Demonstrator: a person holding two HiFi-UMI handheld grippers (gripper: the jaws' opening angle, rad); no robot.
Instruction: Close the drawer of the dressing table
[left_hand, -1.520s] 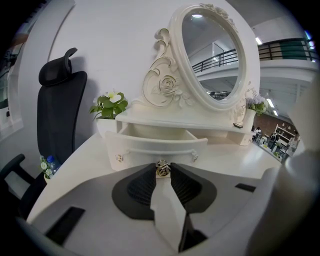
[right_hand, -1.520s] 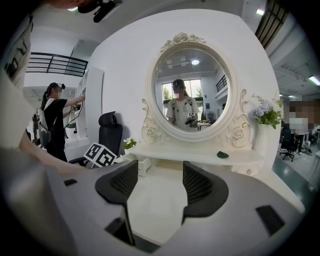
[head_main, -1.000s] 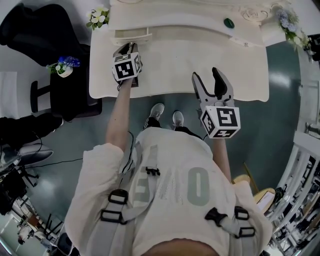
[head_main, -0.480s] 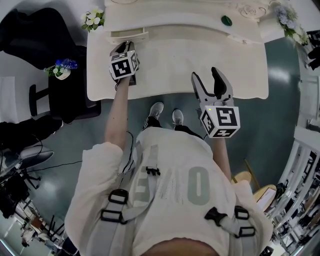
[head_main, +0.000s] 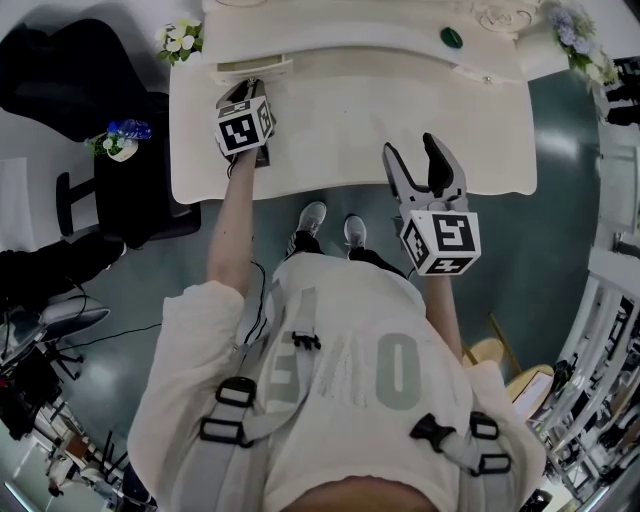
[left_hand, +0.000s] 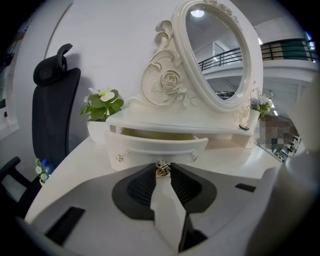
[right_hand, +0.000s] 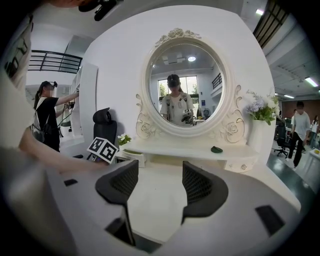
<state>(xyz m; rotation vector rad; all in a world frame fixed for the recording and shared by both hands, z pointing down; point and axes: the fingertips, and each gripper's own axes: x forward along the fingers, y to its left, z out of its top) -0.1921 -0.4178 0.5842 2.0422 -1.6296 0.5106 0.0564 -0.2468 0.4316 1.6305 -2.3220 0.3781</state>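
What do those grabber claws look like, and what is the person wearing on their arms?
The left gripper and the right gripper are pale grey plastic. Each has two black ridged pads and a white cube printed with black square markers. The person wears a pale short-sleeved T-shirt, with grey straps and black buckles over it.

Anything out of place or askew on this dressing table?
Only the left drawer: it stands pulled out from under the shelf, with a gap above its front. The left tongs grip its gold knob. Nothing spilled or damaged shows.
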